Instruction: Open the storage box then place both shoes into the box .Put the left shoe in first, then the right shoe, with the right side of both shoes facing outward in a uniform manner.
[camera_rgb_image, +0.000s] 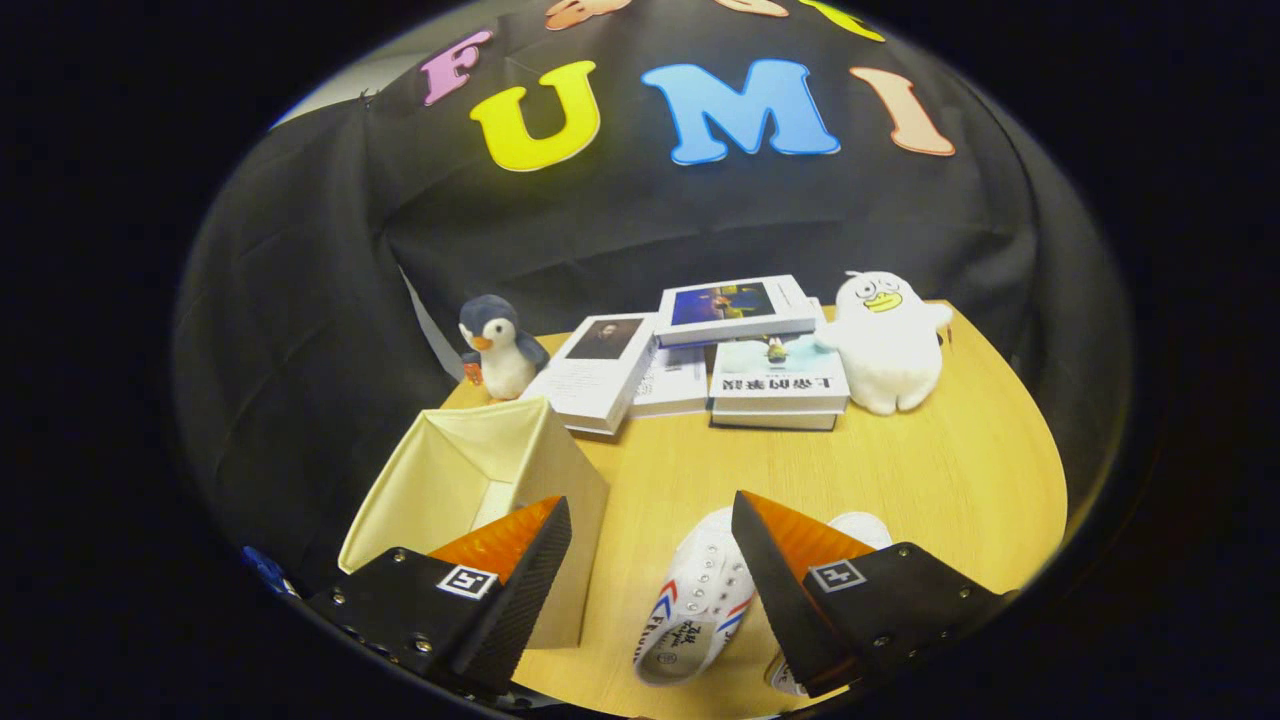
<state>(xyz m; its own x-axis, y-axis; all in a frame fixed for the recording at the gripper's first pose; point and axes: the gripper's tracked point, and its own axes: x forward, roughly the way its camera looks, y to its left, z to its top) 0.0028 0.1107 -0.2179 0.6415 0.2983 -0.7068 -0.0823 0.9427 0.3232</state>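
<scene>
Gripper (650, 560) fingers spread wide, holding nothing, hovering above the round light-wood table (950, 470).

Landmark is the cream fabric storage box (480, 490): it stands with its mouth open and facing up toward the camera, inside looks empty as far as can be seen. One finger overlaps the box's near corner in the picture; contact cannot be told.

White canvas sneaker with red and blue side stripes (700, 600) lies on the table just beside the box on its open-table side, between the two fingers, opening toward the camera. Second white shoe (865, 528) lies just past the first, further from the box, mostly hidden behind the other finger. Which one is the left shoe cannot be told.

Beyond the box: small grey-and-white penguin plush (498, 350), pile of white-covered books (720, 360), white duck plush (888, 340) furthest from the box.

Step judged: box looks open already, no shoe in, so picking the first shoe is in hand. Next move calls for confirming the left shoe, lowering the fingers over it, closing on it, then carrying it into the box with its right side outward.
</scene>
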